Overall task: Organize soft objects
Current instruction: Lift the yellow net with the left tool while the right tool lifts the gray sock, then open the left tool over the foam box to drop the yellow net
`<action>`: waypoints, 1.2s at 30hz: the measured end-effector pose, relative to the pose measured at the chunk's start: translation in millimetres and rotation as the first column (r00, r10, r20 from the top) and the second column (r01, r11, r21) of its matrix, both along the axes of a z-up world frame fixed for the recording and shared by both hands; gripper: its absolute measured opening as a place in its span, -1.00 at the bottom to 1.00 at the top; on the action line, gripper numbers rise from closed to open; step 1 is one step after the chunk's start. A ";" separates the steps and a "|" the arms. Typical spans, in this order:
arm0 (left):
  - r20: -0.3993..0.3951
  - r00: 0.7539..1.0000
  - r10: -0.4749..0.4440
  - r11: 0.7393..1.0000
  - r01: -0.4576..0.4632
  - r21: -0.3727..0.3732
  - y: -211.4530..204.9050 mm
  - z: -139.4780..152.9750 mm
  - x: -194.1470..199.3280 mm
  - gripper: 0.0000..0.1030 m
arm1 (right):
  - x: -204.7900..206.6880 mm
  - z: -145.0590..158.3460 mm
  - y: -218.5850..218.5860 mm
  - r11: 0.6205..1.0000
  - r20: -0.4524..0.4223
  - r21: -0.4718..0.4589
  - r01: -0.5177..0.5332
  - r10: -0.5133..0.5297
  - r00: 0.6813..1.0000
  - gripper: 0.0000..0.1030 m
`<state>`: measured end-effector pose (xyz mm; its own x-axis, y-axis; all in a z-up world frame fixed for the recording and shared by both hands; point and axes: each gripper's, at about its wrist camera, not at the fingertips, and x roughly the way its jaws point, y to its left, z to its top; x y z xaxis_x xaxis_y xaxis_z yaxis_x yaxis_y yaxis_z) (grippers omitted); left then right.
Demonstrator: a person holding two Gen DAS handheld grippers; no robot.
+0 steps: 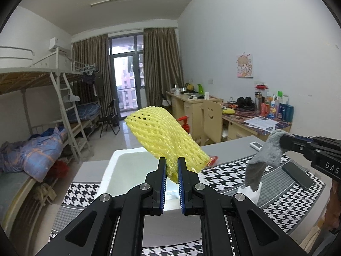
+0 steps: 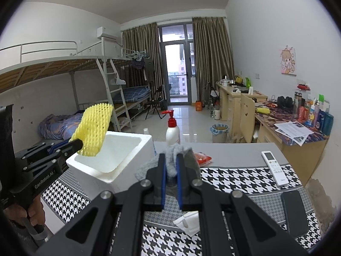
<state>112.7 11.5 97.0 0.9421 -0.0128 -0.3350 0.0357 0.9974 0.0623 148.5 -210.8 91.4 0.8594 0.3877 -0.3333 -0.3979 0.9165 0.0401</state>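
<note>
Holding soft items above a houndstooth-covered bench [image 2: 234,175].
Left claw [image 1: 171,166] pinched yellow foam fruit netting [image 1: 164,136] over a white foam box [image 2: 119,149]; right claw [image 2: 171,164] clamped a grey cloth [image 2: 170,155].

The yellow foam net sleeve [image 1: 164,136] is pinched at one end, sticking up tilted above the open white foam box [image 2: 119,149]. The grey sock [image 1: 264,157] is clamped up top too, its toe drooping toward the tabletop.

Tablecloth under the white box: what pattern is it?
Black-and-white houndstooth tablecloth, clearest in the right wrist view.
</note>
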 end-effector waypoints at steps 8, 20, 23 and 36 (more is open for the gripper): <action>-0.013 0.999 0.043 0.999 -0.043 -0.009 11.4 -2.2 8.1 -0.79 | 2.4 -2.3 6.7 1.000 -0.007 -0.011 -0.014 0.014 1.000 -0.78; -0.079 0.994 0.075 0.997 -0.078 -0.030 25.9 -15.7 29.4 -0.79 | 6.1 -2.4 11.4 0.999 -0.018 -0.035 0.006 -0.007 1.000 -0.78; -0.096 0.993 0.076 0.996 -0.080 -0.038 28.8 -18.4 32.9 -0.79 | 7.4 -2.0 13.7 0.999 -0.017 -0.035 0.012 -0.012 1.000 -0.78; -0.121 0.990 0.066 0.997 -0.072 -0.041 36.7 -25.3 36.3 0.12 | 10.4 3.3 21.6 0.999 -0.008 -0.039 0.023 -0.023 1.000 -0.78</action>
<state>149.0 48.2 71.7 0.8946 0.0329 -0.4456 -0.0287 0.9995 0.0162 158.9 -189.1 94.7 0.8650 0.3547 -0.3549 -0.3768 0.9263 0.0076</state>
